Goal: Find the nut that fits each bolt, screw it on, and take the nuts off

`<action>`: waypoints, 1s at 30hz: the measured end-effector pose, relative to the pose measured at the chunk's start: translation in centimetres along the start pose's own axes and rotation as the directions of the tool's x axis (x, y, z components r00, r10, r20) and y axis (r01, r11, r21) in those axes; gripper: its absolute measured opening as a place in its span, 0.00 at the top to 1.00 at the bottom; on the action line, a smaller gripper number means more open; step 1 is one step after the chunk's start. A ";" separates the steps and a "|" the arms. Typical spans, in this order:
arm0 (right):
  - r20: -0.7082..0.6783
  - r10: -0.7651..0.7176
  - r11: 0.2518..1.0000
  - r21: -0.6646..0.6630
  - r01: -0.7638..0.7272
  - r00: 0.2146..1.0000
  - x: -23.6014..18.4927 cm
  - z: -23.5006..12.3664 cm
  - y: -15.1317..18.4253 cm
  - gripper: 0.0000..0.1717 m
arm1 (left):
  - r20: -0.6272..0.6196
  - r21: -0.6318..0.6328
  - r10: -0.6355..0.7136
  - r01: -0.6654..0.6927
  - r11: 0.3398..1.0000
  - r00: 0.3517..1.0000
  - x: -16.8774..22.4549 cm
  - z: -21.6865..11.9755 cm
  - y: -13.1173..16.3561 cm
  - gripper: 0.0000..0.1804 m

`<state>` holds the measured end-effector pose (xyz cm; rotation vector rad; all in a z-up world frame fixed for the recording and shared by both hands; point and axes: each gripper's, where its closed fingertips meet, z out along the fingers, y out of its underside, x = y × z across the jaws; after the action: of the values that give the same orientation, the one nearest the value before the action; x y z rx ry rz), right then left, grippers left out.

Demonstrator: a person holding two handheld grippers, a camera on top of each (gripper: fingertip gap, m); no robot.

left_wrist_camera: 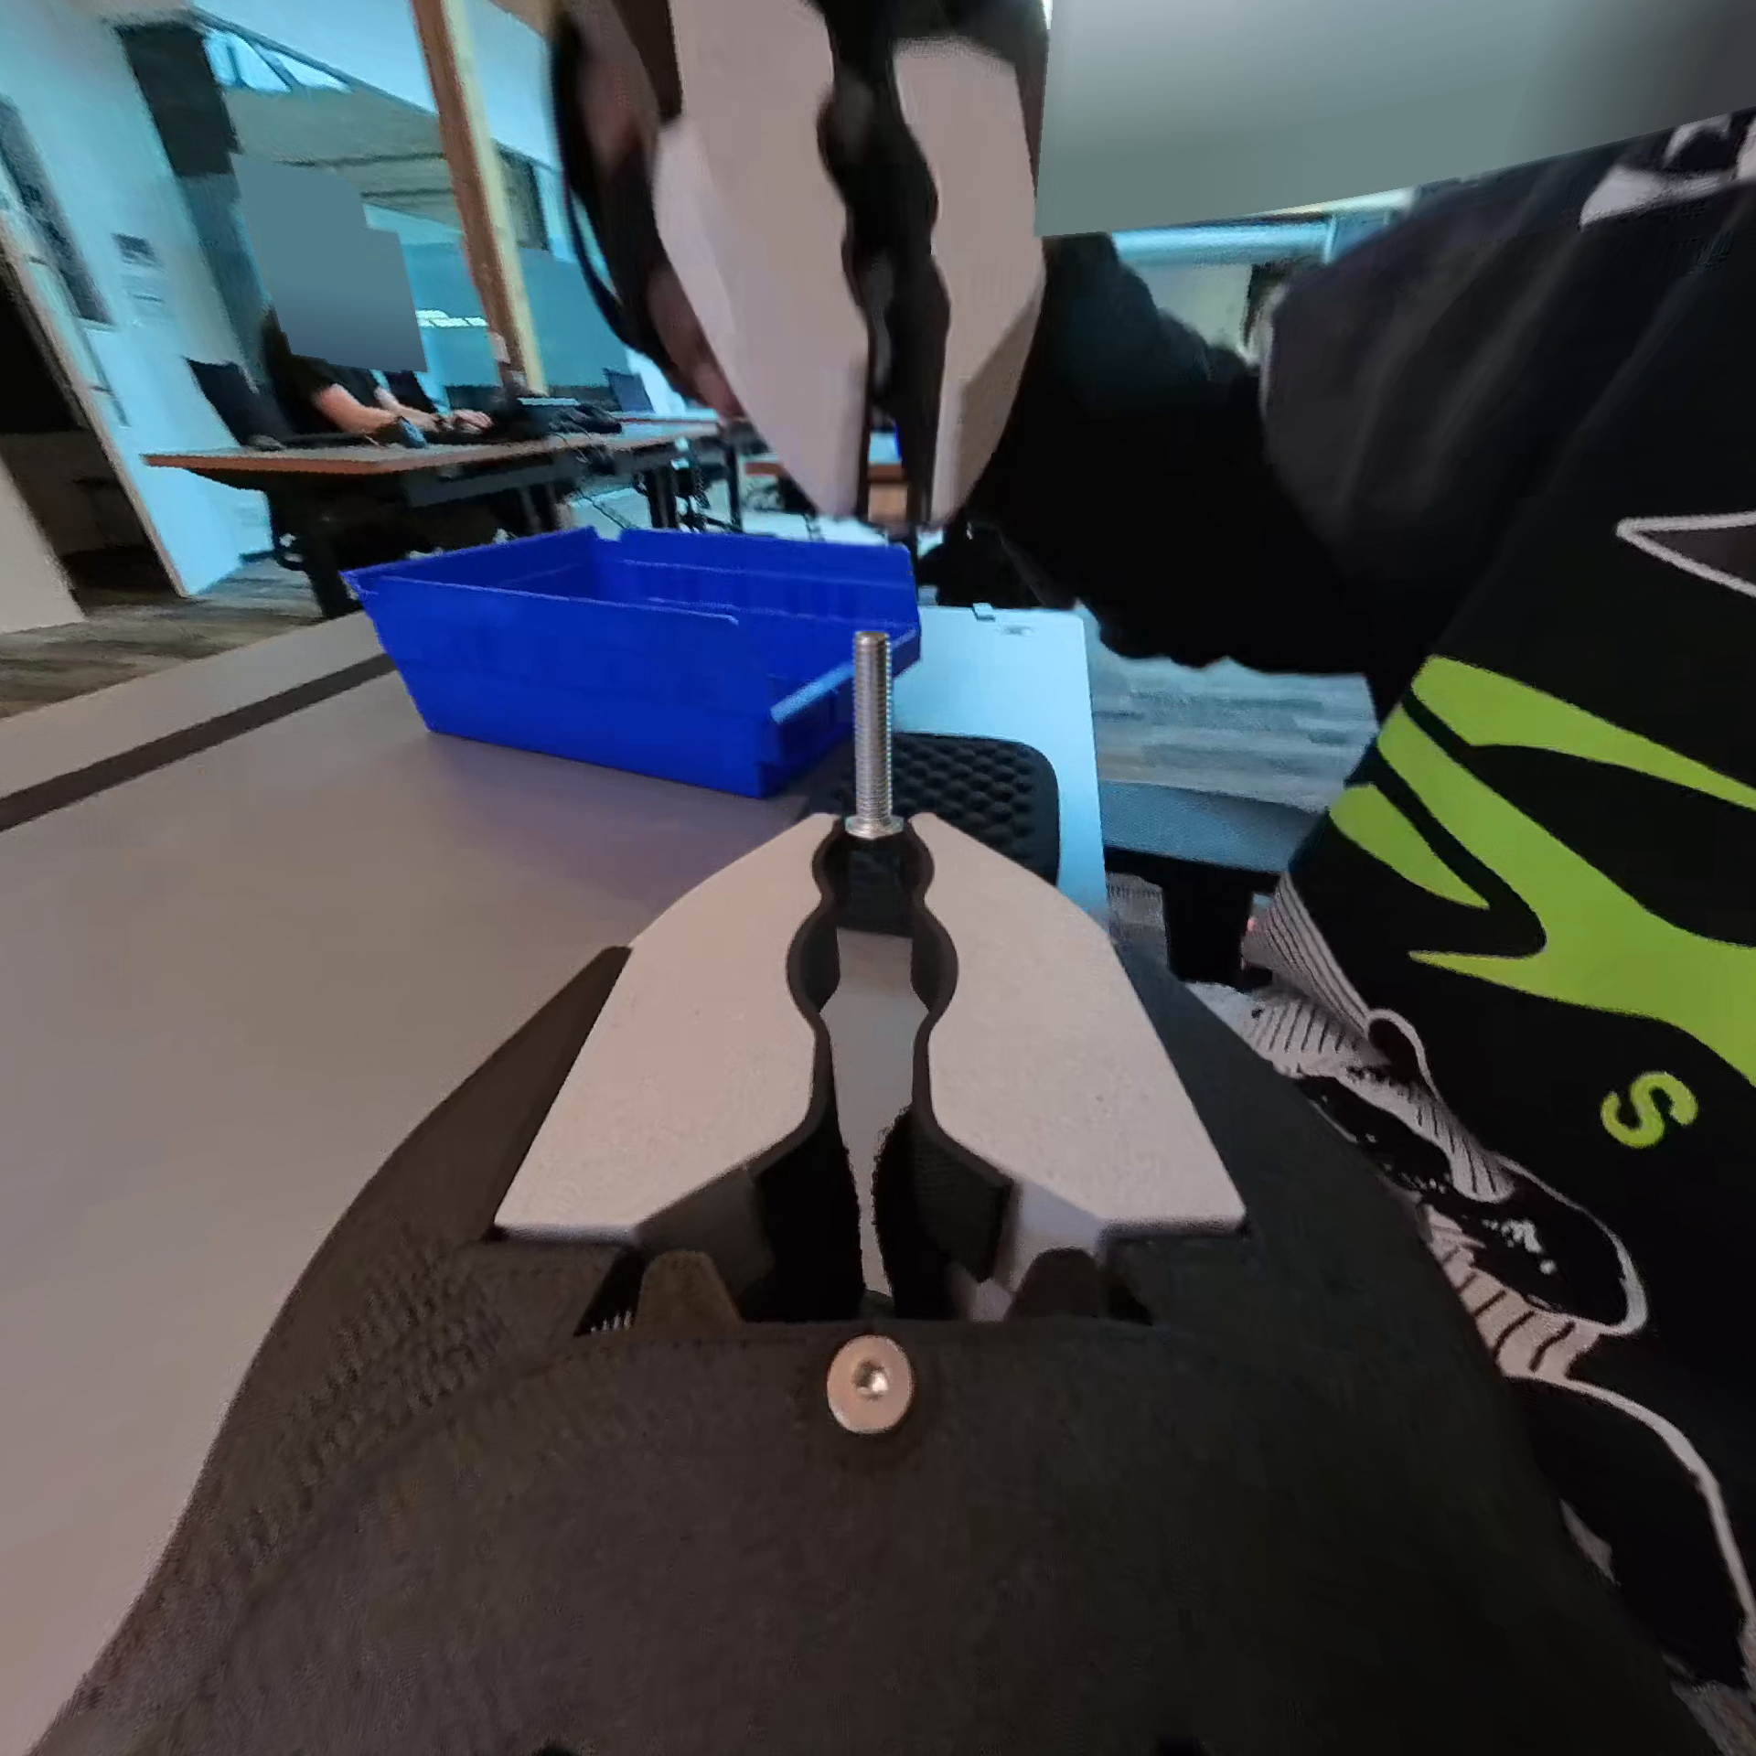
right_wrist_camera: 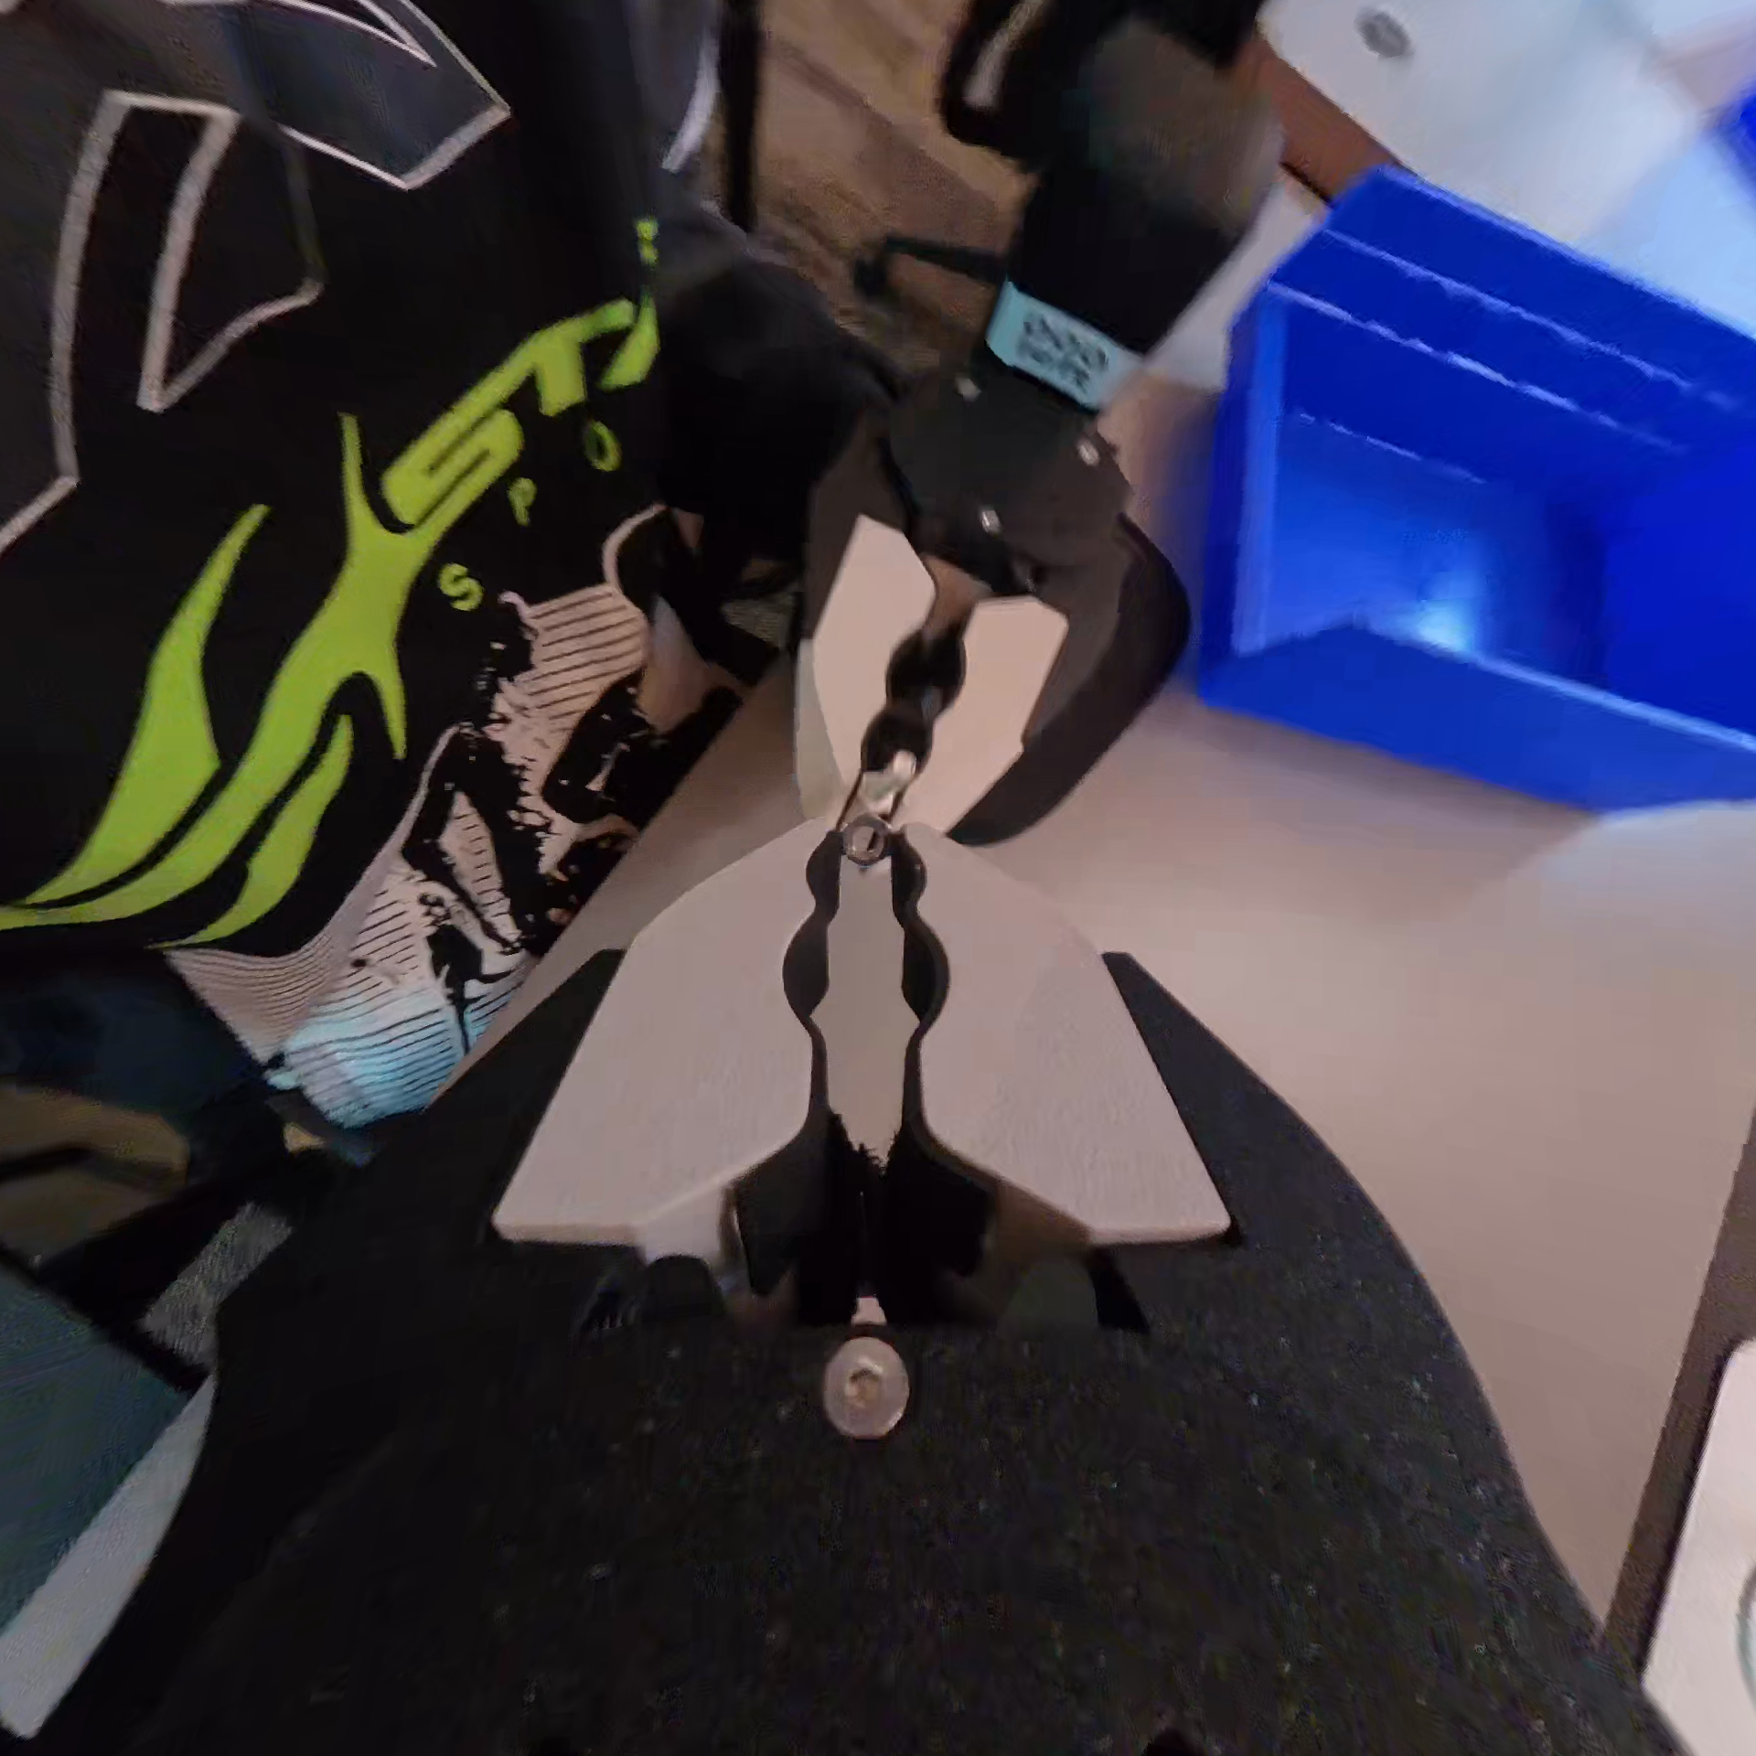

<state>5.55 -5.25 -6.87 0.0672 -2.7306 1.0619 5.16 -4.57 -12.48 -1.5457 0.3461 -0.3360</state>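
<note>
Left tongs [left_wrist_camera: 871,829] pinch upright bolt [left_wrist_camera: 870,732]; right tongs [right_wrist_camera: 863,841] apparently grip nut [right_wrist_camera: 861,840].

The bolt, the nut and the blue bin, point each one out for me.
bolt [left_wrist_camera: 870,732], left wrist view, middle of its threaded shank.
nut [right_wrist_camera: 863,841], right wrist view, its ring, at the right tongs' tips.
blue bin [left_wrist_camera: 589,703], left wrist view, near side wall.

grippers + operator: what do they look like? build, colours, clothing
Both alike: the left gripper and right gripper have pale grey wedge-shaped fingers with black wavy scalloped inner pads, on a textured black body with a silver hex-socket screw. The left one's handle carries a light blue label. The operator wears a black shirt with lime-green and white graphics.
</note>
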 end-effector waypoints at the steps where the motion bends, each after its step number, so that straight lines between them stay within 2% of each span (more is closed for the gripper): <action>1: 0.041 -0.026 0.999 -0.017 0.027 0.999 -0.2 0.1 -0.5 0.94 | -0.017 -0.021 0.008 -0.008 1.000 1.000 0.3 0.2 0.3 0.95; 6: 0.205 -0.100 0.976 -0.169 0.136 0.974 -0.8 1.4 -0.2 0.94 | -0.080 -0.091 -0.009 0.002 0.996 0.997 1.3 0.5 1.2 0.95; 10: 0.264 -0.098 0.963 -0.218 0.159 0.959 -1.1 2.1 0.4 0.94 | -0.088 -0.093 -0.022 0.013 0.996 0.996 1.3 0.5 1.3 0.95; 30: 0.254 -0.090 0.961 -0.230 0.150 0.963 -0.5 2.7 1.1 0.94 | -0.070 -0.087 -0.034 0.028 0.996 0.997 1.0 0.5 1.3 0.95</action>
<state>5.41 -6.22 -9.65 0.3410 -3.0078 0.7135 6.25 -4.56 -13.79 -1.6279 0.3972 -0.4053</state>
